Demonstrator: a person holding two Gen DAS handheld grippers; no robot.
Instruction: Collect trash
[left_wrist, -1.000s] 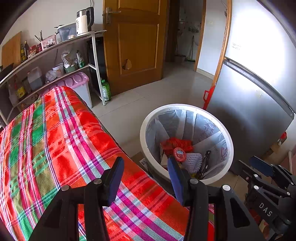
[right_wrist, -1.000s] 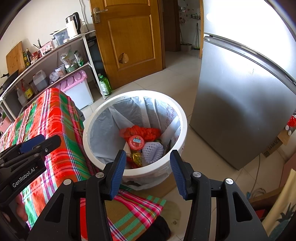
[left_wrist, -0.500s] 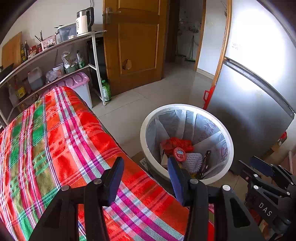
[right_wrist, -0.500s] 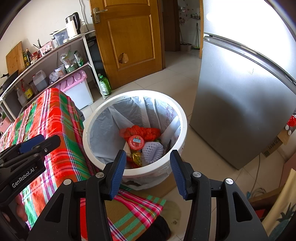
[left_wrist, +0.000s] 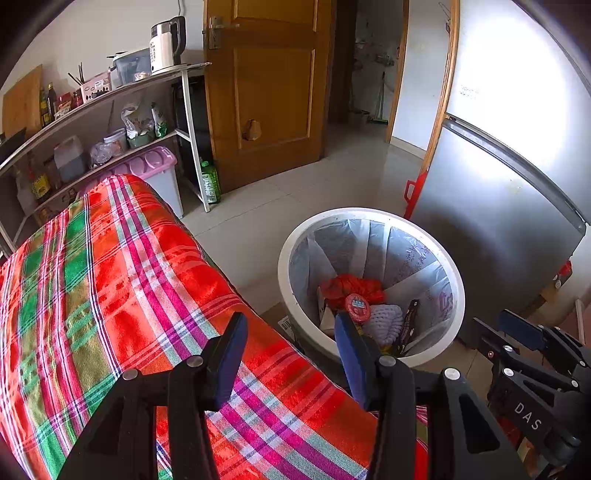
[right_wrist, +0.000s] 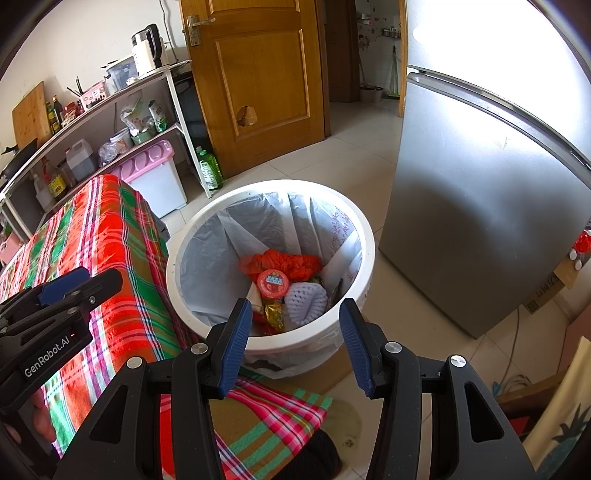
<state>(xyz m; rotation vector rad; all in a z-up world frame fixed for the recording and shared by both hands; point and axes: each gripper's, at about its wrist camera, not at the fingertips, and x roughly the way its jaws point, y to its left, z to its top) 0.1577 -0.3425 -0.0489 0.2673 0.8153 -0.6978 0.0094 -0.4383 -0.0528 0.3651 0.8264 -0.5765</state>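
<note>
Above the white bin (right_wrist: 207, 236), the right gripper (right_wrist: 295, 332) hangs spread and empty; the left gripper (left_wrist: 290, 354) gapes over the plaid cloth (left_wrist: 110, 277).

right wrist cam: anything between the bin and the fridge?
Nothing: in the right wrist view only bare floor tile separates the bin from the fridge.
</note>
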